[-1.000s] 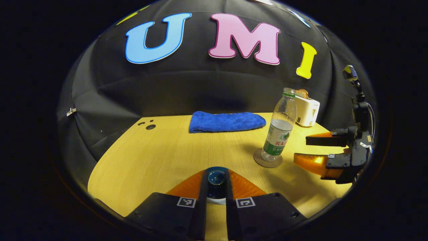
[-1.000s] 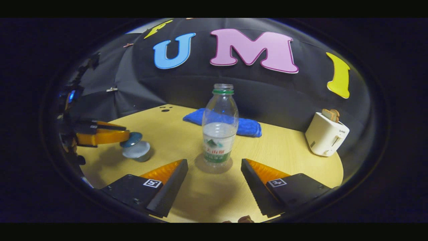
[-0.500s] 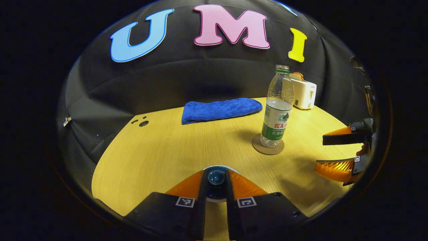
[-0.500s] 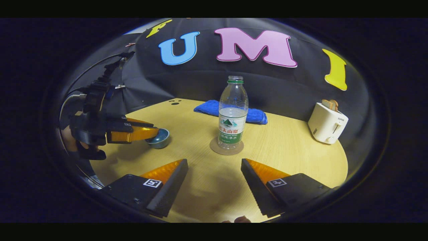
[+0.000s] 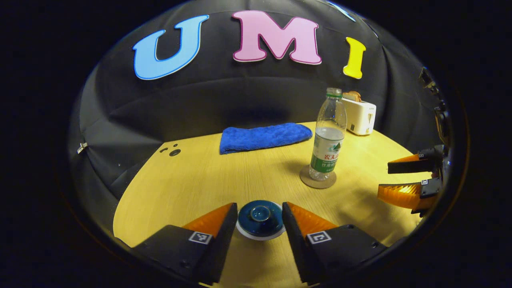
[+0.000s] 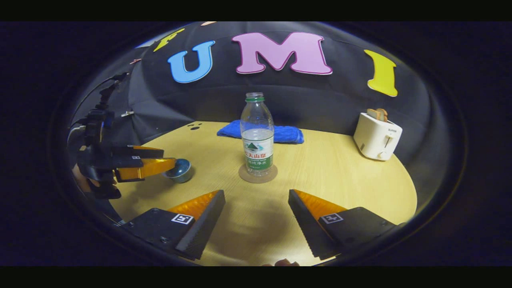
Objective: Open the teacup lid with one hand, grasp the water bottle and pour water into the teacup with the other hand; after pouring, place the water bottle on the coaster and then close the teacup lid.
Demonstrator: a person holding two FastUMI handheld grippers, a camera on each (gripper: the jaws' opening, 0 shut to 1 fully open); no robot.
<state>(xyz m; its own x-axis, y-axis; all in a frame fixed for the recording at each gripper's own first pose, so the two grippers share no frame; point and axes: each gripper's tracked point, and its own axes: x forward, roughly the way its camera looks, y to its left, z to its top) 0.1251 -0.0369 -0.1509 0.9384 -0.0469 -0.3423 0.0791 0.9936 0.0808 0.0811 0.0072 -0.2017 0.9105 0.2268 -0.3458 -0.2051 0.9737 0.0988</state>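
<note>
Left fingers: the left gripper (image 5: 259, 218) now stands with its fingers spread wide either side of the teacup lid (image 5: 260, 216), pressing on nothing; half a second ago they were clamped on its knob.
Lid: sits flat on the teacup (image 6: 179, 171), low centre of the left gripper view, white rim showing beneath the blue top.
Meaning: the lid is back on and let go, so the closing step looks finished, and likely the whole task.
Water bottle: the water bottle (image 6: 257, 137) stands upright on the coaster (image 6: 257, 177), mid-frame in the right gripper view, uncapped and part full.
Right fingers: the right gripper (image 6: 256, 208) is wide open, holding nothing, well short of the bottle.
Pose: left gripper level and low over the surface (image 6: 340, 180), at left of the right gripper view; right gripper hangs back, aimed at the bottle.
</note>
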